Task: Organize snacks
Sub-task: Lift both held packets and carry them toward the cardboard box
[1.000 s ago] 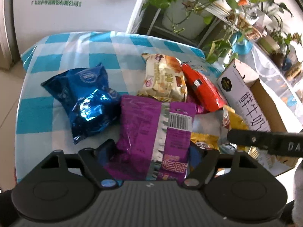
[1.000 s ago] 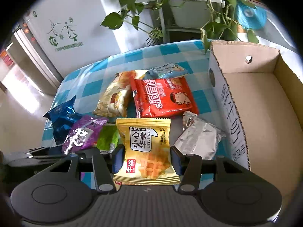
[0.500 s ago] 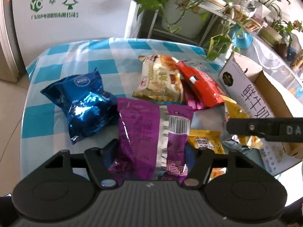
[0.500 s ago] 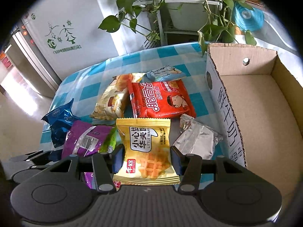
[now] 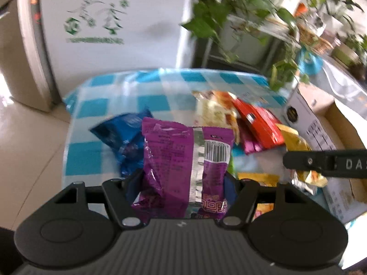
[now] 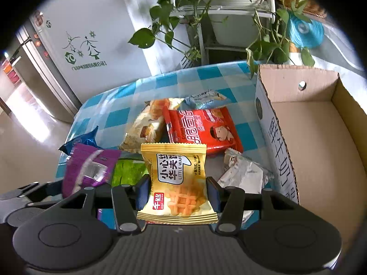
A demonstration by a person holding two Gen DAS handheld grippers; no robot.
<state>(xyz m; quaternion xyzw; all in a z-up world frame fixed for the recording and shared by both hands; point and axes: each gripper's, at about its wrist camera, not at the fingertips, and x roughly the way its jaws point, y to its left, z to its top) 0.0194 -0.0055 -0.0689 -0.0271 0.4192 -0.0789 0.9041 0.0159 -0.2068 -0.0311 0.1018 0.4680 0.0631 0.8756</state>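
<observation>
Pretty crowded table here. The left gripper point(image 5: 183, 183) is pinching a crinkly purple foil snack bag point(image 5: 183, 167) by its lower end, barcode side facing the camera, and the bag stands up off the table. The right gripper point(image 6: 177, 191) is clamped on a glossy yellow waffle packet point(image 6: 176, 178), blue pads pressing both edges.

Behind those, lying on the blue-and-white checked plastic tablecloth point(image 6: 128, 105): a shiny dark blue foil bag point(image 5: 121, 137) off to the left, a cream-coloured pastry packet point(image 6: 146, 126), a flat red snack packet with a cartoon face point(image 6: 204, 130) overlapping it, a small pale blue wrapper point(image 6: 204, 98) at the far end, a crumpled silver foil packet point(image 6: 243, 176) just beside the box, and a bit of green wrapper point(image 6: 128, 169) peeking out between the purple and yellow ones.

The open brown cardboard box with printed white outer side point(image 6: 309, 137) sits at the right table edge, nothing visible inside.

Room-wise: trailing green pothos plants on a white metal rack point(image 6: 195, 18), a white panel with green tree logo point(image 6: 84, 48), pale glossy floor tiles point(image 5: 29, 142). The left view is motion-blurred.
</observation>
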